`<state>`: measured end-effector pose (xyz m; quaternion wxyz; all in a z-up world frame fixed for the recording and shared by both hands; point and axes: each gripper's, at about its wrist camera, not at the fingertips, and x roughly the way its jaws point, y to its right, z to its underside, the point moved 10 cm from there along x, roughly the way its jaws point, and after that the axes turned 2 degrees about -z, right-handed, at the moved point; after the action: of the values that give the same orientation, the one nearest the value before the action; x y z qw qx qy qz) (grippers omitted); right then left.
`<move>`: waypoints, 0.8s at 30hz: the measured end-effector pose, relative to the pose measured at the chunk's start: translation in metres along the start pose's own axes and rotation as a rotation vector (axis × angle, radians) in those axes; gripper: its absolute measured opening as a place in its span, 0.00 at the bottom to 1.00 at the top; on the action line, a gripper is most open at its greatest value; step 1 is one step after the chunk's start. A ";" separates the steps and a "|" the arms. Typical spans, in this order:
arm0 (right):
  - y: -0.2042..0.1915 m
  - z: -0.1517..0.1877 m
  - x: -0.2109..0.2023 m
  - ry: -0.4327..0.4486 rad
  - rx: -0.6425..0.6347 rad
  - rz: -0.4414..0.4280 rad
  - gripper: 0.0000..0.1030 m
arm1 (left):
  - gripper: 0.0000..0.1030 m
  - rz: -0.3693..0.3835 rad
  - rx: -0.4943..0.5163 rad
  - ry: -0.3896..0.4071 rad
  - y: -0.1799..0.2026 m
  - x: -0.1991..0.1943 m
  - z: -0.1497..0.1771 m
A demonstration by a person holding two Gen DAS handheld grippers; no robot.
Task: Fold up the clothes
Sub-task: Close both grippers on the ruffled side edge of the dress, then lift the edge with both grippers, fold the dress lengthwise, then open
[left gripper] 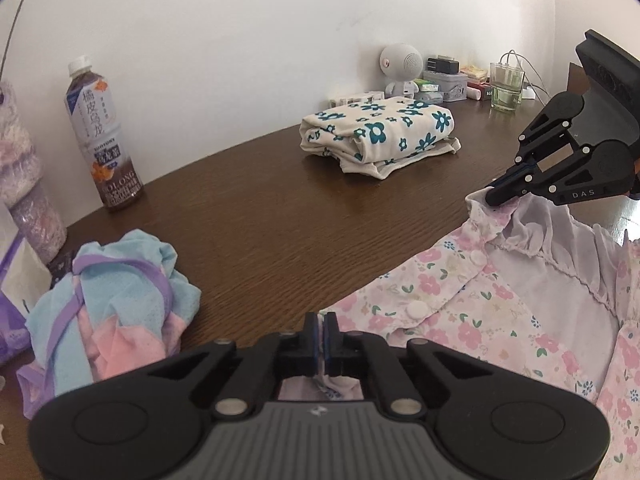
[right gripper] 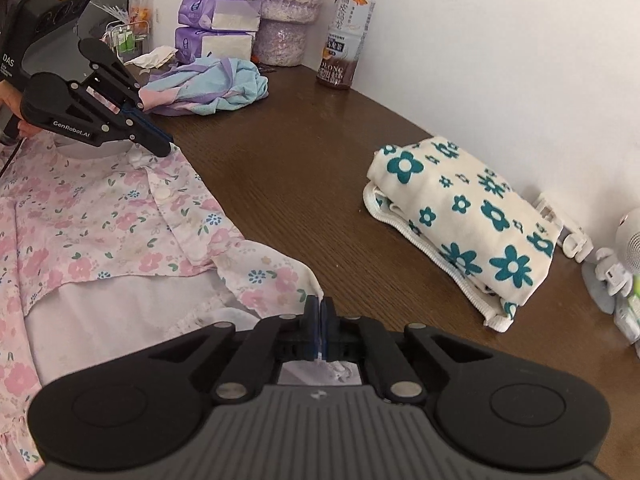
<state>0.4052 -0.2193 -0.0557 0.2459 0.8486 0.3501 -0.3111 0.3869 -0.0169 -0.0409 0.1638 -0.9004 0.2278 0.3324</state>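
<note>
Dark wood-grain tabletop (left gripper: pixel 280 216) against a white wall carries the work. Left gripper (left gripper: pixel 320 326) has its fingers pinched together on an edge of the pink floral button-front garment (left gripper: pixel 500 312), and right gripper (right gripper: pixel 319 322) is likewise clamped on another edge, probably to hold the cloth taut for a fold. Far off, a folded cream cloth with teal flowers (left gripper: pixel 380 132) sits finished; to the left, a crumpled blue, pink and purple mesh garment (left gripper: pixel 116 304) waits beside a brown tea bottle (left gripper: pixel 104 132).
</note>
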 end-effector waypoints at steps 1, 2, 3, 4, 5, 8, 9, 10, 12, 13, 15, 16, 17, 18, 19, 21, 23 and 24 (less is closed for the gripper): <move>-0.003 -0.003 -0.005 0.018 -0.014 0.018 0.01 | 0.01 -0.011 0.010 0.016 0.001 -0.004 -0.002; -0.007 -0.005 -0.011 0.033 -0.026 0.034 0.01 | 0.01 -0.021 0.019 0.033 0.002 -0.010 -0.005; -0.010 -0.008 -0.016 0.045 -0.035 0.054 0.01 | 0.01 -0.031 0.028 0.050 0.003 -0.015 -0.007; -0.014 -0.009 -0.022 0.056 -0.047 0.069 0.01 | 0.01 -0.045 0.042 0.067 0.005 -0.020 -0.009; -0.017 -0.010 -0.028 0.067 -0.059 0.084 0.01 | 0.01 -0.060 0.057 0.084 0.006 -0.026 -0.011; -0.030 -0.011 -0.045 0.082 -0.095 0.131 0.01 | 0.01 -0.088 0.097 0.140 0.015 -0.045 -0.014; -0.035 -0.011 -0.050 0.086 -0.108 0.151 0.01 | 0.01 -0.098 0.114 0.160 0.018 -0.052 -0.014; -0.039 -0.011 -0.056 0.093 -0.120 0.168 0.01 | 0.01 -0.108 0.133 0.180 0.022 -0.059 -0.014; -0.047 -0.009 -0.068 0.105 -0.126 0.196 0.01 | 0.01 -0.116 0.168 0.212 0.032 -0.073 -0.011; -0.051 -0.008 -0.074 0.111 -0.129 0.209 0.01 | 0.01 -0.120 0.186 0.227 0.036 -0.080 -0.010; -0.059 -0.005 -0.084 0.118 -0.154 0.240 0.00 | 0.01 -0.133 0.224 0.236 0.044 -0.091 -0.005; -0.063 -0.002 -0.089 0.120 -0.168 0.252 0.00 | 0.01 -0.136 0.243 0.240 0.048 -0.095 -0.003; -0.067 0.001 -0.091 0.118 -0.180 0.257 0.00 | 0.01 -0.139 0.268 0.240 0.052 -0.098 0.000; -0.072 0.003 -0.093 0.116 -0.191 0.261 0.00 | 0.01 -0.145 0.285 0.235 0.055 -0.100 0.004; -0.075 0.005 -0.094 0.111 -0.207 0.273 0.00 | 0.01 -0.146 0.292 0.228 0.056 -0.100 0.006; -0.077 0.007 -0.093 0.100 -0.229 0.298 0.00 | 0.02 -0.145 0.297 0.219 0.057 -0.099 0.008; -0.077 0.006 -0.093 0.099 -0.240 0.324 0.01 | 0.05 -0.130 0.289 0.216 0.057 -0.098 0.003; -0.077 0.005 -0.093 0.102 -0.246 0.338 0.01 | 0.08 -0.122 0.286 0.213 0.057 -0.097 0.000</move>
<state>0.2938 -0.2152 -0.0091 0.3782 0.8735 0.2503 -0.1770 0.2921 -0.0356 0.0166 0.2849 -0.9103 0.2337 0.1889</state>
